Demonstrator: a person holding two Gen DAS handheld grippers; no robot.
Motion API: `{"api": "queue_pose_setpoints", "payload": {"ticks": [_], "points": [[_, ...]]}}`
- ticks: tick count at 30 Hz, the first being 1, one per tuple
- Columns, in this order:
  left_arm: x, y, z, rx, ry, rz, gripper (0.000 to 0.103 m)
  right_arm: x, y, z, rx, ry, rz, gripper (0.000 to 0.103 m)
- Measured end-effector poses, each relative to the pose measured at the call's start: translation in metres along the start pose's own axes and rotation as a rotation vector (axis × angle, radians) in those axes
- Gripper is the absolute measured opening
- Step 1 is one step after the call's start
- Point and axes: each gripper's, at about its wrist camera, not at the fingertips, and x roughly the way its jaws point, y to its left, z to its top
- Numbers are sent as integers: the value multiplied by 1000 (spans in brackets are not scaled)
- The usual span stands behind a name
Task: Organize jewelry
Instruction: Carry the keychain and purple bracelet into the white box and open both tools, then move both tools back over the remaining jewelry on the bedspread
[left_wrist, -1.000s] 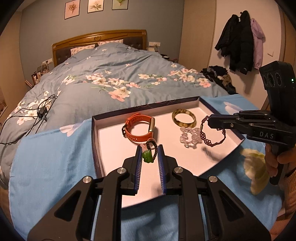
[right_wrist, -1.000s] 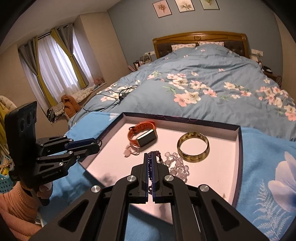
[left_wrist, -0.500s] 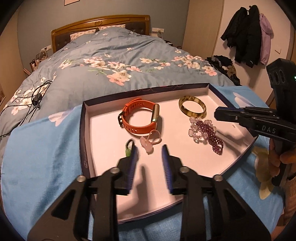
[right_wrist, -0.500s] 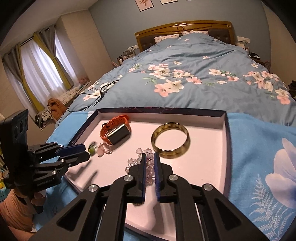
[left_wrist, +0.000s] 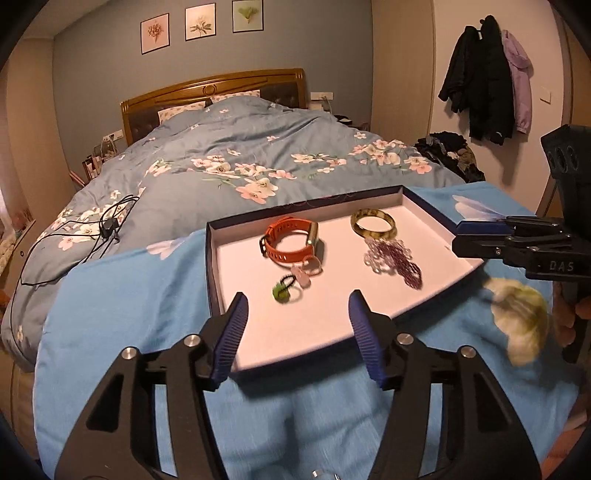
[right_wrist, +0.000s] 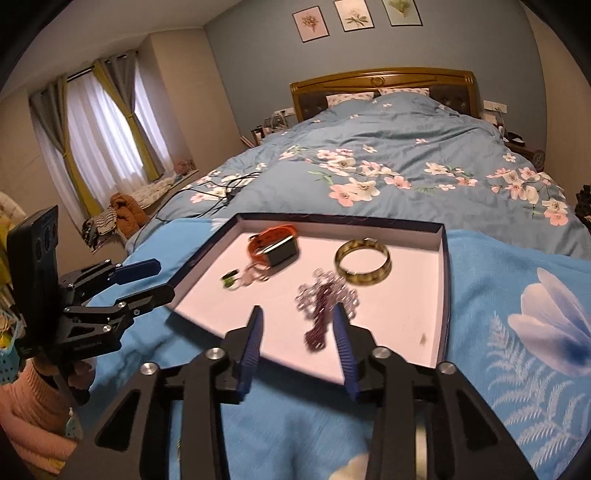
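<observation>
A shallow box tray (left_wrist: 424, 206) (right_wrist: 441, 280) lies on the blue cloth at the foot of the bed. In it are an orange watch (left_wrist: 288, 240) (right_wrist: 273, 247), a green-bead bracelet (left_wrist: 282, 291) (right_wrist: 229, 278), a pink charm bracelet (left_wrist: 308, 269), a yellow-green bangle (left_wrist: 373, 223) (right_wrist: 364, 262), a clear bead bracelet (left_wrist: 375, 254) and a purple bead bracelet (left_wrist: 406, 266) (right_wrist: 319, 317). My left gripper (left_wrist: 297, 325) is open and empty, above the tray's near edge. My right gripper (right_wrist: 297, 339) is open and empty, just behind the purple bracelet.
The floral duvet (left_wrist: 240, 155) covers the bed behind the tray. A black cable (left_wrist: 107, 225) lies on it at left. Coats (left_wrist: 484, 77) hang on the right wall. Curtains (right_wrist: 99, 125) hang at the left in the right wrist view.
Both grippers let go of their bracelets in the tray, opened wide and drew back toward the tray's near edge. The green and purple bracelets now lie in the tray.
</observation>
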Motion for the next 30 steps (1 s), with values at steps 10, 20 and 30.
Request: {"api": "queue_pose_setpoints", "payload": {"ticks": [10, 20, 30], "points": [[-34, -17, -22, 11, -40, -11, 68, -20, 26, -35, -48, 23, 6, 49], [-49, -23, -45, 33, -34, -29, 72, -28, 54, -69, -131, 88, 16, 50], [-60, -26, -73, 44, 14, -92, 70, -25, 76, -96, -179, 155, 43, 50]]}}
